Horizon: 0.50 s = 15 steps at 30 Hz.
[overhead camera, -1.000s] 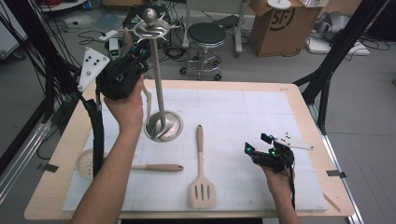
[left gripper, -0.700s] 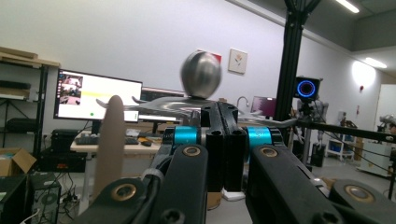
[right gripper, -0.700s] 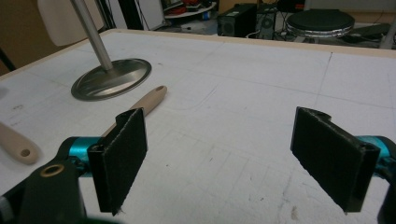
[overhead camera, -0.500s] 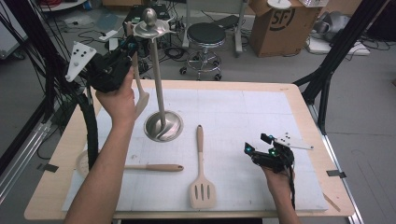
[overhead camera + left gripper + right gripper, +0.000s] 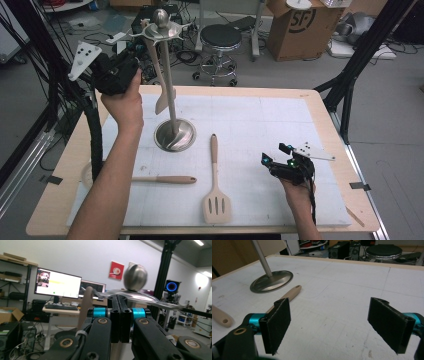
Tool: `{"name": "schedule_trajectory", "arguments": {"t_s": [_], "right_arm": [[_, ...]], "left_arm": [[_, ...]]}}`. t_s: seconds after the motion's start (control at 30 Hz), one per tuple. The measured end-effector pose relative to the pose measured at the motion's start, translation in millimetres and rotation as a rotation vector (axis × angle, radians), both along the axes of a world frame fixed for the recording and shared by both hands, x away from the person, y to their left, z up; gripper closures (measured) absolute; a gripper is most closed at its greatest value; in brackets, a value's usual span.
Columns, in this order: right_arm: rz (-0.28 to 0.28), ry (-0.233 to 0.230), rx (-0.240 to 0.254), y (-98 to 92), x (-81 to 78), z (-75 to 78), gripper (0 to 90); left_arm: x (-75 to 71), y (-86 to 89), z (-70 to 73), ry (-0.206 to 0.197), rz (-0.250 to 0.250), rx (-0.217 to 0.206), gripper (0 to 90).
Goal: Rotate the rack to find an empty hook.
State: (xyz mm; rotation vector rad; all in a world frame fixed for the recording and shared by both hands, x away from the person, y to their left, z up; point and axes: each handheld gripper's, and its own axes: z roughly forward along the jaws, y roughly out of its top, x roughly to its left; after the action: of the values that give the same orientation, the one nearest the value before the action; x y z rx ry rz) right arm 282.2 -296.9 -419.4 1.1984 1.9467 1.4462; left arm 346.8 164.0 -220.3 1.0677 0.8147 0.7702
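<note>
At the top of the metal rack [image 5: 169,75], the left gripper [image 5: 131,50] is raised, jaws pressed together beside a beige utensil [image 5: 159,80] hanging from a hook. The right gripper [image 5: 274,156] rests low on the table [image 5: 320,107] with jaws spread wide, empty. A spatula [image 5: 216,185] lies flat near it.
</note>
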Motion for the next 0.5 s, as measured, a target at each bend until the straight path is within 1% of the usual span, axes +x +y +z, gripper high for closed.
{"name": "schedule_trajectory", "arguments": {"t_s": [0.17,0.2,0.27,0.33,0.4,0.5], "right_arm": [[0.002,0.000,-0.003,0.7,-0.1,-0.1,17.6],[0.001,0.002,-0.001,0.7,-0.2,-0.1,17.6],[-0.001,0.002,-0.001,0.3,0.0,-0.2,17.6],[0.000,0.002,0.001,0.1,0.0,-0.3,17.6],[0.001,0.005,0.004,0.1,0.1,-0.3,17.6],[0.000,0.002,0.002,0.0,0.0,-0.3,17.6]], "left_arm": [[-7.5,-17.5,-9.3,-0.005,-0.017,0.037,89.8],[-8.6,-21.3,-10.0,-0.008,-0.021,0.048,89.8],[-10.4,-28.4,-10.0,-0.016,-0.040,0.050,89.8],[-13.2,-36.2,-8.3,-0.031,-0.051,0.058,89.8],[-15.6,-41.7,-5.5,-0.046,-0.047,0.072,89.7],[-16.8,-43.0,-0.8,-0.064,-0.024,0.070,89.8]]}}
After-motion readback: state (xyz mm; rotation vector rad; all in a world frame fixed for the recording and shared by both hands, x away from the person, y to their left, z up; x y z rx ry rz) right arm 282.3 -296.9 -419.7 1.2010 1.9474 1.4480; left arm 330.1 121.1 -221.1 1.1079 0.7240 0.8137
